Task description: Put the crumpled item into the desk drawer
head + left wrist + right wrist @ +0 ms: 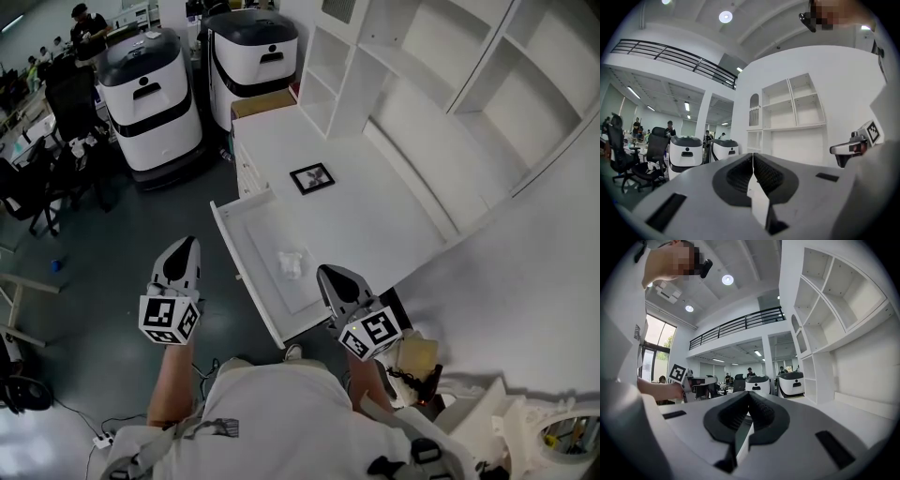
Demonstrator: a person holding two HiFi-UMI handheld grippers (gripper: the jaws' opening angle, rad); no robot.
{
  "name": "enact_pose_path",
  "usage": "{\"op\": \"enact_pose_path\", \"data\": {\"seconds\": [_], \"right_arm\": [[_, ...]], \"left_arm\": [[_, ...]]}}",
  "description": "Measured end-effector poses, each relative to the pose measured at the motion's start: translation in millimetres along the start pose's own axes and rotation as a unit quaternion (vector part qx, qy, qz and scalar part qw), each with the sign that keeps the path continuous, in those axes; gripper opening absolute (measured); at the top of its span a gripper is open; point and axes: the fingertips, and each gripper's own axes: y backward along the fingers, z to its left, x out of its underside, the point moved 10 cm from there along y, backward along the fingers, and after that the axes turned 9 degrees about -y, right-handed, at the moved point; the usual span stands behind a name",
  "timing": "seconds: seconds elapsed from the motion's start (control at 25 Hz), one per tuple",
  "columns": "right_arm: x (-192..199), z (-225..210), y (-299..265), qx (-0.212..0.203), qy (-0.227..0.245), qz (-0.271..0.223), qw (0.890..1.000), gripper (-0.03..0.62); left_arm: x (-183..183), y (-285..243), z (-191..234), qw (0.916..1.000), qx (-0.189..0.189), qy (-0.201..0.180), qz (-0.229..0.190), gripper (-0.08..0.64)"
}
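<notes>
Since the crumpled item (292,262) already lies in the open desk drawer (251,223), the placing looks done, and with the left gripper (182,247) and right gripper (331,275) both closed, empty and held clear of it, pushing the drawer shut likely comes next.

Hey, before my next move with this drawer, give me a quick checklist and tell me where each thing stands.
1. Crumpled white item inside the drawer: ok, it lies on the drawer floor.
2. Left claw shut and empty: ok.
3. Right claw shut and empty: ok.
4. Drawer pushed in: not ok, it stands pulled out from the desk.
5. Item low enough to pass under the desk top: cannot tell.
</notes>
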Motion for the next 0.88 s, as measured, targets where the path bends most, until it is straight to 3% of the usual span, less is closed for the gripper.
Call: {"op": "enact_pose_path", "data": {"seconds": [0.48,0.88], "right_arm": [[-19,-39,3,0.026,0.014,-0.018,0.999,0.009],[-22,-64,17,0.079,0.003,-0.032,0.996,0.011]], "left_arm": [[-21,11,1,0.9985,-0.043,-0.011,-0.032,0.017],[-18,11,6,0.9989,-0.037,-0.009,-0.026,0.017]]}}
